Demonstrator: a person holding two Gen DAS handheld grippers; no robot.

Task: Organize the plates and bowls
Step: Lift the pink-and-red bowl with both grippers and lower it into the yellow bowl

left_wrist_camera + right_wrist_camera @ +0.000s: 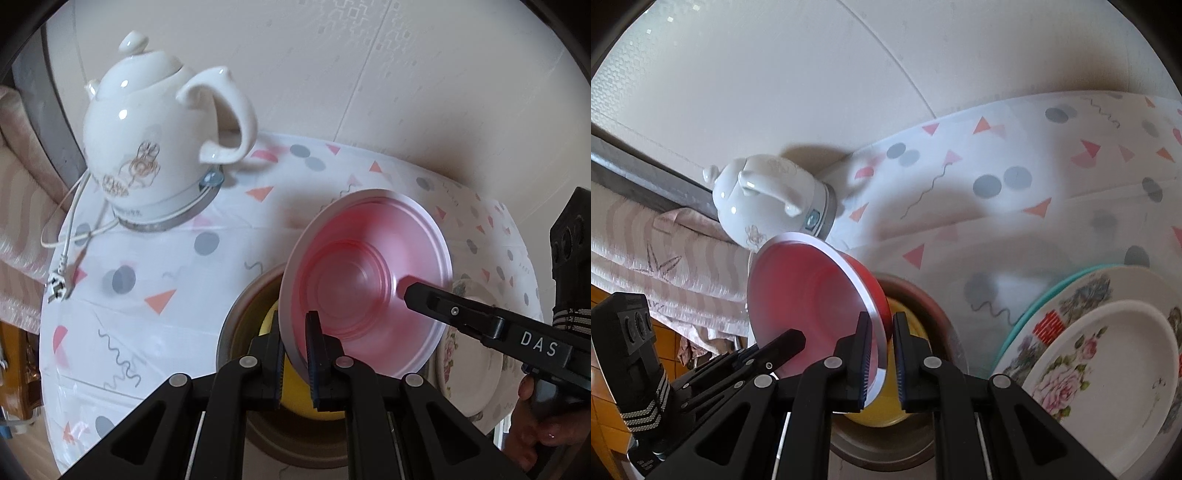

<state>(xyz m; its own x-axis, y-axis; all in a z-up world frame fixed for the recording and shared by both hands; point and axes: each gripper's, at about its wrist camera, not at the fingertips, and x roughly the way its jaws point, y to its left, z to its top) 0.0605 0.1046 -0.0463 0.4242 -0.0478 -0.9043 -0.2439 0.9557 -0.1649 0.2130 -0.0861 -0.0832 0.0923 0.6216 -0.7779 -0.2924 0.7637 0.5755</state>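
Observation:
A red bowl (362, 280) with a pale rim hangs tilted in the air, held by both grippers at once. My left gripper (295, 326) is shut on the near rim, one finger inside and one outside. My right gripper (882, 319) is shut on the rim of the same red bowl (812, 295) at another spot; its inner finger (410, 291) reaches in from the right. Just below sits a brown bowl (236, 317) with a yellow bowl (295, 402) nested inside. To the right lies a stack of floral plates (1108, 369) over a teal plate (1027, 317).
A white ceramic kettle (147, 147) stands on its base at the table's far left, its cord and plug (59, 284) trailing toward the edge. The patterned tablecloth (155, 266) covers the table against a pale wall. A striped cloth (646, 251) lies beyond the left edge.

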